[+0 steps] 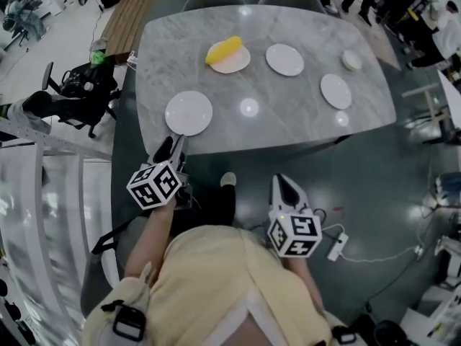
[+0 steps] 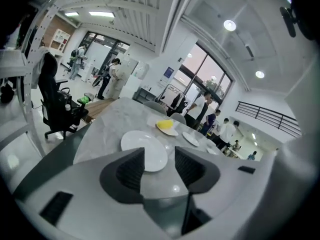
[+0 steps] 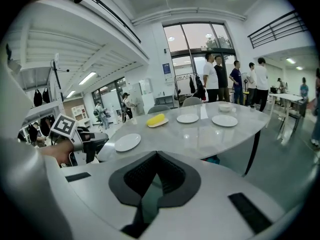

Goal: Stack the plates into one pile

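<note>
Two tools with marker cubes

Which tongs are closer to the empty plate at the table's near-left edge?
Left. The left tongs, open, point at the plate from right by its near edge. The right tongs, shut, are off the table's near side, well to the plate's right.
</note>
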`<state>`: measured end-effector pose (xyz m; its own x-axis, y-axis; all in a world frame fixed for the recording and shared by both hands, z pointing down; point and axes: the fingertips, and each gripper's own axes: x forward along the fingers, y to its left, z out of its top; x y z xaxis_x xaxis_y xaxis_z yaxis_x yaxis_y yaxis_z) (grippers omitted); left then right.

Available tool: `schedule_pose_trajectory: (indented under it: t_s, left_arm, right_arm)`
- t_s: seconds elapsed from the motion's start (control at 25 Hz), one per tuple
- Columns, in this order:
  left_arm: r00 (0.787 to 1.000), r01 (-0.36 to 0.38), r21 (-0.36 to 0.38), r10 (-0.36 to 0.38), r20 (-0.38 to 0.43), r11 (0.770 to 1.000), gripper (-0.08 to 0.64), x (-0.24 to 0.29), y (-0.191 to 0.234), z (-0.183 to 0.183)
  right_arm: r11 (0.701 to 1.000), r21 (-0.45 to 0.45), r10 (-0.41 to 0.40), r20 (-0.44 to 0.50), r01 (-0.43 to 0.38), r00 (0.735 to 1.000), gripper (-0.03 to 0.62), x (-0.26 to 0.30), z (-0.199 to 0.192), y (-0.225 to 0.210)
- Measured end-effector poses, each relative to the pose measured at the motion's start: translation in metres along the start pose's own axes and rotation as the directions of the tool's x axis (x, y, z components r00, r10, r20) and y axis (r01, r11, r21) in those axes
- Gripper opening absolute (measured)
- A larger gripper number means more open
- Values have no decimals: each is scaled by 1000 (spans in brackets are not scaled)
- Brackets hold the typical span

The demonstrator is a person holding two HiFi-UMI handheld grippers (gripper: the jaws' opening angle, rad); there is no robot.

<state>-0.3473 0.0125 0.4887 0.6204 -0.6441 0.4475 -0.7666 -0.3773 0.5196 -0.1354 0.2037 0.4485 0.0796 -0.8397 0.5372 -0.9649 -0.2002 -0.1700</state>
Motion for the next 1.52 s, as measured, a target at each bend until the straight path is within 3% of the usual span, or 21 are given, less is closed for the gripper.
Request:
schedule_pose_trajectory:
  t_s: [0.28,0.44,0.96,1.2,1.4,1.52]
  left_arm:
    - [984,-169,12,169,-59,986,170,35,44,-1]
    - [970,-226,32,228,-84,974,169,50,62,1]
    - [933,-310,82,319,-165,947,169,85,89,3]
    - [919,-335,146,357,-168,931,169,92,92,4]
    - [904,-367,142,388,-180,919,169,96,97,3]
    - [892,-389,176,418,-175,904,167,95,99,2]
  right_arm:
    - [999,-39,31,-30,-32,999,3,38,20,-13]
    - [996,-54,63,-70,-67,996,3,64,26,-15]
    - [975,-115,167,-168,-188,971,3,150,48,-6]
    - [947,-186,219,-220,-261,951,3,189,63,16]
    - [922,-233,245,-265,-309,933,3,210,66,34]
    - [910,-254,251,-287,-326,925,3,216,64,41]
